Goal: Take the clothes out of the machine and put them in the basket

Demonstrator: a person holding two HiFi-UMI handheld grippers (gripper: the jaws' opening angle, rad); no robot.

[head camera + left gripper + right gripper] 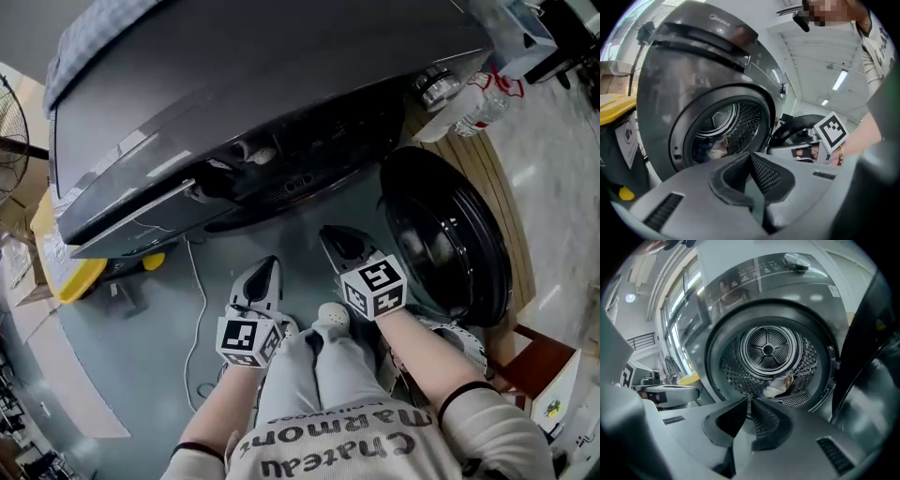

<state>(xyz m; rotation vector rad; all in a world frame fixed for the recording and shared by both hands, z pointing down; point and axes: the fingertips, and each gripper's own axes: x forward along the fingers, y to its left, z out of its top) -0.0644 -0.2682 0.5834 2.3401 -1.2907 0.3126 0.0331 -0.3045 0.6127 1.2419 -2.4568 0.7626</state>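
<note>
Nearest, at 6 o'clock: left gripper (750, 157) and right gripper (749, 401), both with jaws pressed together, holding nothing. Straight ahead at 12 o'clock, low in the shiny drum (768, 350) full of little holes: clothes (780, 385), a small crumpled white heap with a brown patch. Around that, a big grey washing machine (234, 94), round black door (445, 234) swung open at 3 o'clock. Underneath, smooth grey floor (141, 356) with a thin white cable (197, 309). Far off at 9 o'clock, a yellow thing (70, 272).
</note>
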